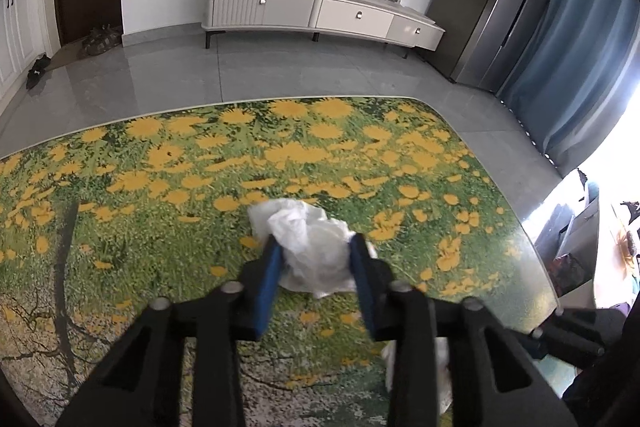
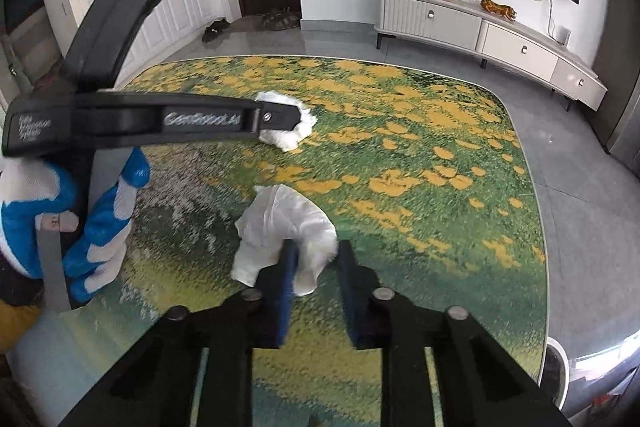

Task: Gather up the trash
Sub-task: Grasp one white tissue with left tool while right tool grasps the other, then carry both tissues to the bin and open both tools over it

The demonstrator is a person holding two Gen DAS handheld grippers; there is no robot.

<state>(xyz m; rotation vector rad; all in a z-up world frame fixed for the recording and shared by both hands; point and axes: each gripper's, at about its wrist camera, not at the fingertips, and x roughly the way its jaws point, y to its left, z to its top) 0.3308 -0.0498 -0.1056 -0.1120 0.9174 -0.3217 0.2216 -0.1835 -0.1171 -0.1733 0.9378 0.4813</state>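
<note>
Two crumpled white tissue wads lie on a table with a green and yellow flower-print top [image 1: 160, 187]. In the left wrist view my left gripper [image 1: 316, 247] has its blue pads on both sides of one wad [image 1: 308, 239] and presses on it. In the right wrist view that same wad [image 2: 296, 123] shows at the tip of the left gripper [image 2: 298, 117]. My right gripper [image 2: 316, 251] straddles the nearer wad [image 2: 280, 223], which sits between its pads; the jaws stand partly apart. This second wad also shows in the left wrist view [image 1: 436, 371], low right behind my fingers.
A gloved hand [image 2: 80, 227] holds the left gripper's handle. The table's edge [image 2: 540, 227] curves on the right above grey floor tiles. A white TV cabinet [image 1: 320, 11] stands against the far wall. A round white rim [image 2: 558, 371] shows at lower right.
</note>
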